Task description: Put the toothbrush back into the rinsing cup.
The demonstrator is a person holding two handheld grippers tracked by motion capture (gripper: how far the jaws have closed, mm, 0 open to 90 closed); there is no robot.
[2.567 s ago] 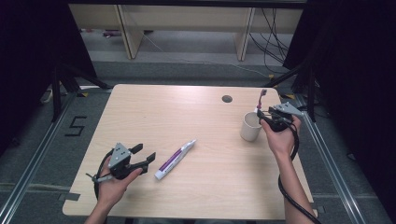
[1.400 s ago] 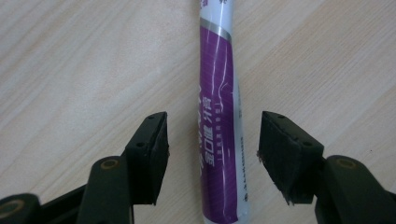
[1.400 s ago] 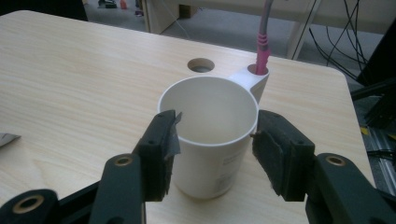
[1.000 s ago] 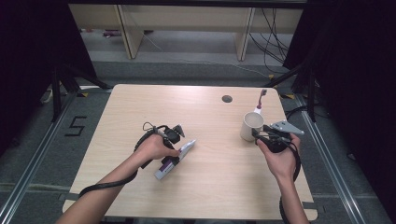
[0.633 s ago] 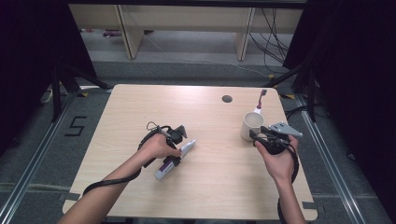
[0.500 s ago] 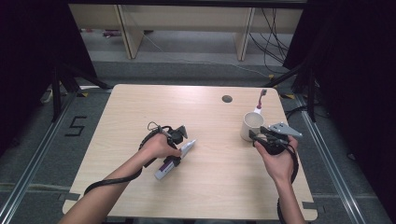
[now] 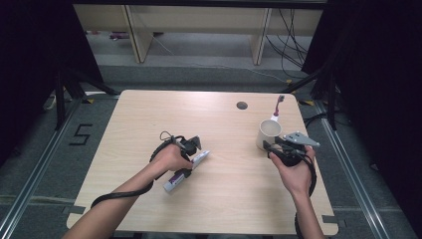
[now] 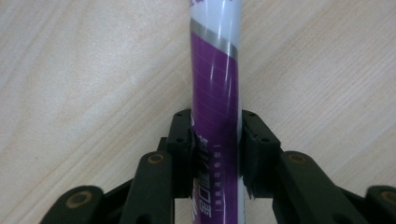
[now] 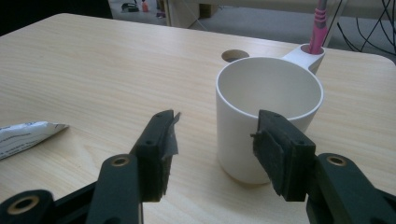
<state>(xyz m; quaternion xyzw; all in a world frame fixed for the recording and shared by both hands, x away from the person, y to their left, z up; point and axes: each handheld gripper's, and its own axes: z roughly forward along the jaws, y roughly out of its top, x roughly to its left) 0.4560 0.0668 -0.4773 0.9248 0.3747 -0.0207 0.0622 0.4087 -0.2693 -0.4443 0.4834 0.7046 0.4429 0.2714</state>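
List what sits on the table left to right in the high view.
Left hand-held gripper closing on the purple tube → table's round hole → white cup → right hand-held gripper, jaws open.

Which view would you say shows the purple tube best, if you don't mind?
The left gripper view: the tube runs up the frame, print legible, jaws closing on it. The high view shows it small, partly under the hand. The right gripper view catches its crimped end at the left edge.

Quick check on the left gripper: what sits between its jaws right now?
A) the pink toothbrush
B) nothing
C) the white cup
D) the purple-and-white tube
D: in the left gripper view the left gripper's jaws, just closing, press both sides of the purple-and-white tube lying on the table.
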